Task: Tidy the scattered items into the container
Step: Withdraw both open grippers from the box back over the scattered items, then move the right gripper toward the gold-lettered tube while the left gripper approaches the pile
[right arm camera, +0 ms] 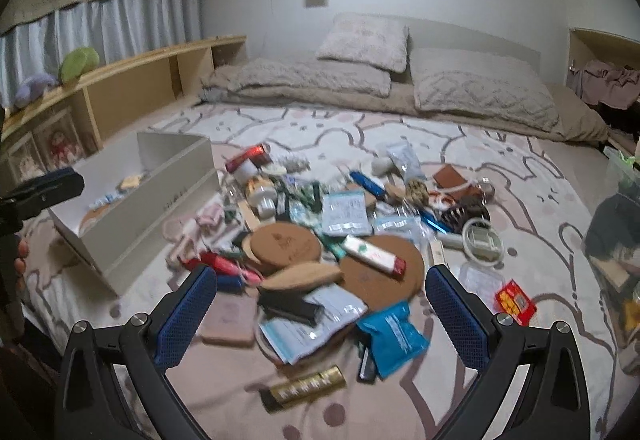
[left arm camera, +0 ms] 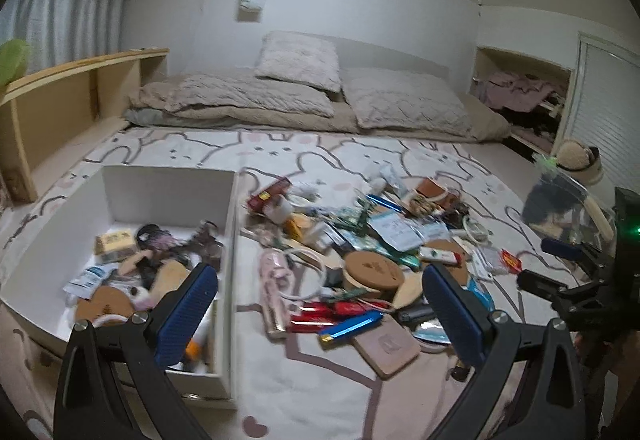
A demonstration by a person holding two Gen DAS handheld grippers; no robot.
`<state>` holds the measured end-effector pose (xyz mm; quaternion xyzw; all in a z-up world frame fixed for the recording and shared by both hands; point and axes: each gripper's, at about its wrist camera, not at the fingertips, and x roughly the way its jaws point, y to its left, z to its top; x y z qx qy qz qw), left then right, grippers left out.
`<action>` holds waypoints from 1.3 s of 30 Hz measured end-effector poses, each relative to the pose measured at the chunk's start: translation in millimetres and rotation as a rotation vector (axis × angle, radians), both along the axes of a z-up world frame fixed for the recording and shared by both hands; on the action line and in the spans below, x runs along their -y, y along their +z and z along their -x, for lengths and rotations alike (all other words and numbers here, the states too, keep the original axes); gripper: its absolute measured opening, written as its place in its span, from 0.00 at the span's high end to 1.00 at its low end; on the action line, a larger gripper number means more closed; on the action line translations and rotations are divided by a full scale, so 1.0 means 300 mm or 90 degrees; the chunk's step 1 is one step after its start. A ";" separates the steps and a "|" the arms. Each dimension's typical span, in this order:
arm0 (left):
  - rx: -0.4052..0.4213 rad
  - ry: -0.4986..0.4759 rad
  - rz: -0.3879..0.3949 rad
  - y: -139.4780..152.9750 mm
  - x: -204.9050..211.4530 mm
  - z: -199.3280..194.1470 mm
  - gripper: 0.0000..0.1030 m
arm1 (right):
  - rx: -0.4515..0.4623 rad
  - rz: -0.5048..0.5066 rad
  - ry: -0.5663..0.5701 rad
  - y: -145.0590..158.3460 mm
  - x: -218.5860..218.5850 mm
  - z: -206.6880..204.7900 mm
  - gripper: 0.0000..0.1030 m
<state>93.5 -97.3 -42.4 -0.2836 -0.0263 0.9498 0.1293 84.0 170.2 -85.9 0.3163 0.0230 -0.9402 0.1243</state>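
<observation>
Hovering over dense pile point(right arm camera: 320, 240) mid-frame: left gripper point(left arm camera: 320, 304) and right gripper point(right arm camera: 320, 304) both wide open, empty. Risk: overlapping items snag, drag neighbours short of white box point(left arm camera: 168, 184), left of frame.

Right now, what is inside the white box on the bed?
In the white box lie a yellow packet, a round cork coaster, a white sachet and dark tangled items. The left gripper's finger hides its near corner, so anything there is unseen.
</observation>
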 end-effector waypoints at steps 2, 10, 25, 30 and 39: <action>0.014 -0.010 0.002 -0.028 -0.028 0.006 0.00 | 0.015 -0.002 0.001 -0.029 -0.006 0.000 0.00; 0.064 -0.038 0.033 -0.138 -0.123 0.023 0.00 | 0.084 0.005 0.007 -0.168 -0.015 0.005 0.00; 0.148 -0.055 0.084 -0.339 -0.200 0.053 0.00 | 0.190 -0.048 0.090 -0.389 0.008 0.011 0.00; 0.180 -0.053 0.098 -0.406 -0.210 0.066 0.00 | 0.189 -0.033 0.123 -0.437 0.005 0.014 0.00; 0.213 -0.065 0.092 -0.486 -0.252 0.073 0.00 | 0.140 -0.027 0.166 -0.447 0.003 -0.002 0.00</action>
